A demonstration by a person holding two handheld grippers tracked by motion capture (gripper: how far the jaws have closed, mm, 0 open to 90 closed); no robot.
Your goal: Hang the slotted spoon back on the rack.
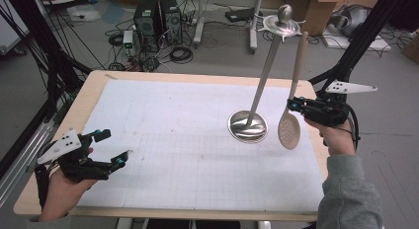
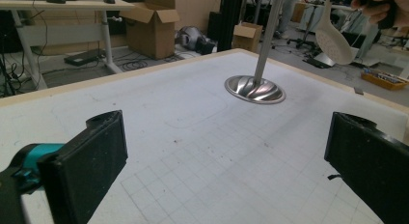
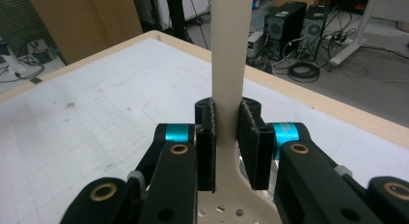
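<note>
A beige slotted spoon [image 1: 293,98] hangs upright above the table's right side, bowl down and handle up. My right gripper [image 1: 295,106] is shut on its handle just above the bowl, and its pads [image 3: 252,137] press both edges of the handle [image 3: 230,64]. Left of the spoon stands a metal utensil stand [image 1: 248,125], a round base with a tilted pole and a hook ring on top. It also appears far off as the stand [image 2: 255,88] with the spoon [image 2: 334,40] behind it. My left gripper [image 1: 114,148] rests open at the table's near left, with nothing between its pads [image 2: 91,161].
A white gridded mat [image 1: 188,140] covers most of the wooden table [image 1: 89,98]. Computer towers [image 1: 158,17], cables and cardboard boxes sit on the floor beyond the far edge. Black frame posts [image 1: 365,36] stand at the right and left.
</note>
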